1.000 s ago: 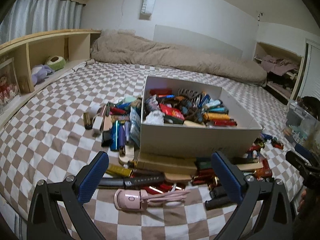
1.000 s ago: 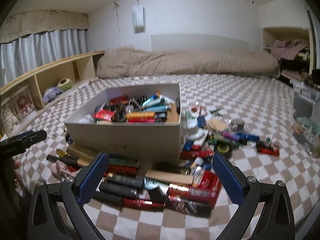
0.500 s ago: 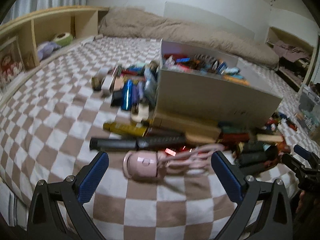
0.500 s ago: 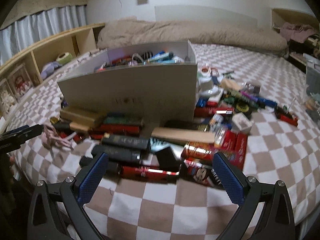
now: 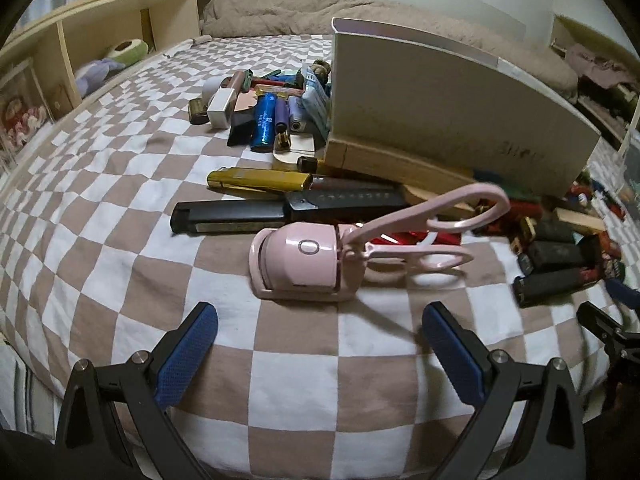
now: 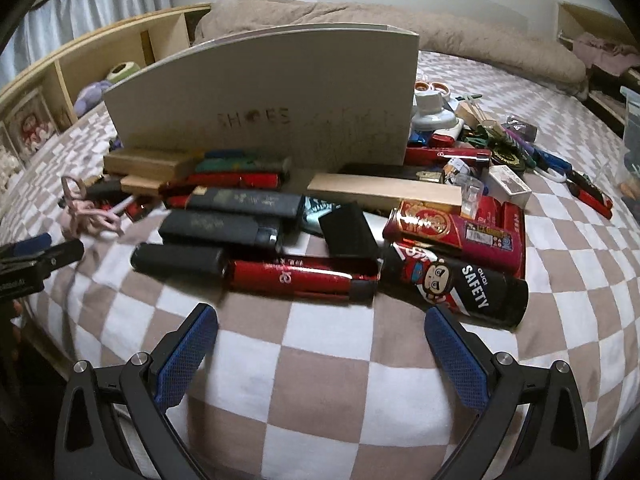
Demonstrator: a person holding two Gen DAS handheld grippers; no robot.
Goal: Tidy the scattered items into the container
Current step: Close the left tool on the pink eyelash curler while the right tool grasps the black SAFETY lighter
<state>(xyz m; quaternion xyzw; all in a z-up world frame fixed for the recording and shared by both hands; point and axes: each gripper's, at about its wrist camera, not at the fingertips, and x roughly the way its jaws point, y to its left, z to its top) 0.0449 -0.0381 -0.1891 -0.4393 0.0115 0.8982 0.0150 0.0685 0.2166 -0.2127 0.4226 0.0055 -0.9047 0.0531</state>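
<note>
A white shoe box (image 5: 432, 120) (image 6: 272, 104) stands on the checkered bed with scattered items around it. In the left wrist view a pink eyelash curler (image 5: 320, 264) lies just ahead of my open left gripper (image 5: 320, 354), with long black and gold cases (image 5: 256, 196) behind it. In the right wrist view my open right gripper (image 6: 320, 354) hovers low before a red tube (image 6: 300, 278), a black can marked SAFETY (image 6: 456, 288) and several black cases (image 6: 224, 224). The box's contents are hidden by its near wall.
A pile of small items (image 5: 264, 108) lies left of the box, another pile (image 6: 488, 140) lies to its right. A wooden shelf (image 5: 80, 48) runs along the left side. A rumpled duvet (image 6: 400, 36) lies at the back. The bed edge is near both grippers.
Both grippers have dropped low and come closer to the items in front of the box. The box's inside, seen from above before, is now out of sight.
</note>
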